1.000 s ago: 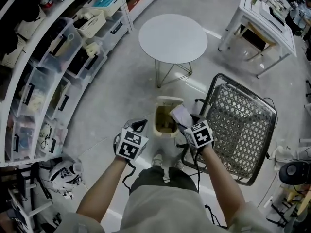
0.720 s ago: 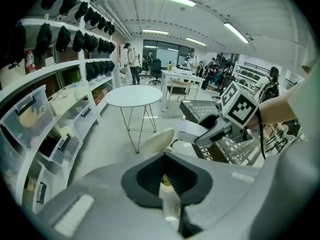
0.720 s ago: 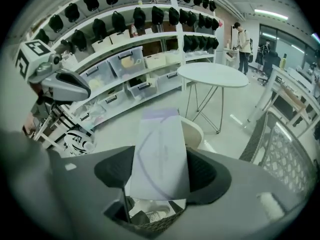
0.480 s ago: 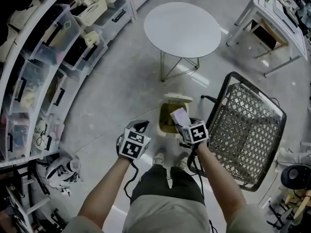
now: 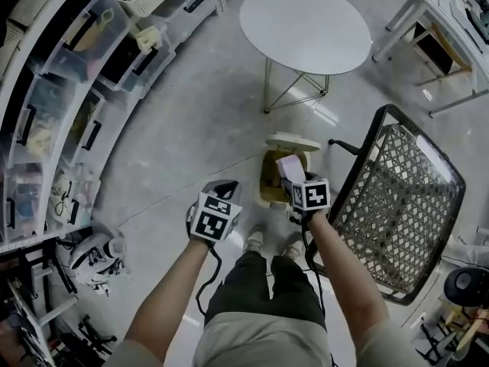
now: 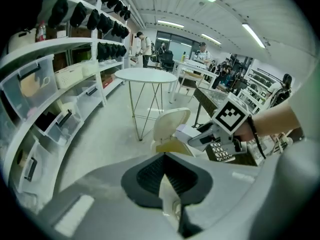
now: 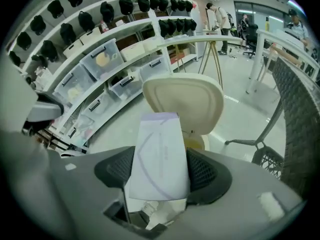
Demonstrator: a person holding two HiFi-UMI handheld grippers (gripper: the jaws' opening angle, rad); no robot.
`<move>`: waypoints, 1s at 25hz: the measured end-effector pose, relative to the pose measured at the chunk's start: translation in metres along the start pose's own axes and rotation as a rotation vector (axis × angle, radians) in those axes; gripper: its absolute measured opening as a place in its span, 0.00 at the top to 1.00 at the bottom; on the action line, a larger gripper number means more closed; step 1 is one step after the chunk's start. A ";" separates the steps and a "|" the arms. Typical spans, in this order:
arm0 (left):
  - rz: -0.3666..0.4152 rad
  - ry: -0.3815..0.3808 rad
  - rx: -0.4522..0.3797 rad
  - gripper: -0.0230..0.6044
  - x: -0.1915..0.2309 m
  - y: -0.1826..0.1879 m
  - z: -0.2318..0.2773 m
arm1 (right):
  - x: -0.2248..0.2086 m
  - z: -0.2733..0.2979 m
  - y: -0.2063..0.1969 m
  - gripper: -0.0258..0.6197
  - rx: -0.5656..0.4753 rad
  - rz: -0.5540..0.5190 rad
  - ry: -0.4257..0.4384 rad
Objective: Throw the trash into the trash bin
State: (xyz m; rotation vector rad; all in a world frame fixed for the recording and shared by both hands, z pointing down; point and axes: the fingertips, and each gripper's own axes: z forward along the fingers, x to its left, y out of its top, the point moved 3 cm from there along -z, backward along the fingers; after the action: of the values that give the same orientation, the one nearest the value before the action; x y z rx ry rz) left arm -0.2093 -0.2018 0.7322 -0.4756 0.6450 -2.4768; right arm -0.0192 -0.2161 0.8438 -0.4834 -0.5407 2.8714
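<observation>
A small white carton [image 5: 289, 164] with faint lilac lines is clamped between the jaws of the right gripper [image 5: 294, 180]. In the right gripper view the ribbed pads are seen pressed against its two long sides, and one end of the carton sticks out past the fingertips. From the head view the carton is seen over the open mouth of the cream trash bin [image 5: 265, 197], whose lid is raised upright at the far side. The bin stands on the grey floor just ahead of the person's shoes [image 5: 252, 241].

The left gripper [image 5: 224, 189] is held to the left of the bin, apart from it, and its jaws are seen brought together in the left gripper view.

A black mesh chair [image 5: 397, 197] is seen just to the right of the bin, and a round white table [image 5: 306, 25] beyond it. White shelving with clear storage bins [image 5: 61, 75] runs along the left.
</observation>
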 end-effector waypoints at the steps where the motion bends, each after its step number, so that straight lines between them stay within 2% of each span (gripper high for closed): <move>1: -0.001 -0.002 0.007 0.96 0.000 -0.002 0.001 | -0.002 0.005 0.001 0.46 -0.012 0.006 -0.006; 7: -0.004 -0.005 0.014 0.96 0.006 -0.021 0.009 | -0.005 0.018 0.005 0.44 -0.048 0.006 -0.016; 13: 0.012 -0.010 0.022 0.96 -0.005 -0.019 0.003 | -0.003 -0.014 0.005 0.49 -0.065 0.015 0.006; 23: 0.053 0.022 -0.086 0.96 -0.025 0.042 -0.049 | 0.008 -0.115 0.043 0.69 -0.202 -0.076 0.022; 25: 0.058 0.030 -0.111 0.96 -0.028 0.053 -0.062 | 0.016 -0.142 0.052 0.70 -0.240 -0.106 0.032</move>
State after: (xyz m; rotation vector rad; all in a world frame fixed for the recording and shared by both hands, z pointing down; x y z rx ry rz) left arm -0.1933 -0.2035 0.6472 -0.4563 0.8003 -2.4066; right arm 0.0092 -0.2147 0.6940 -0.5188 -0.8839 2.7066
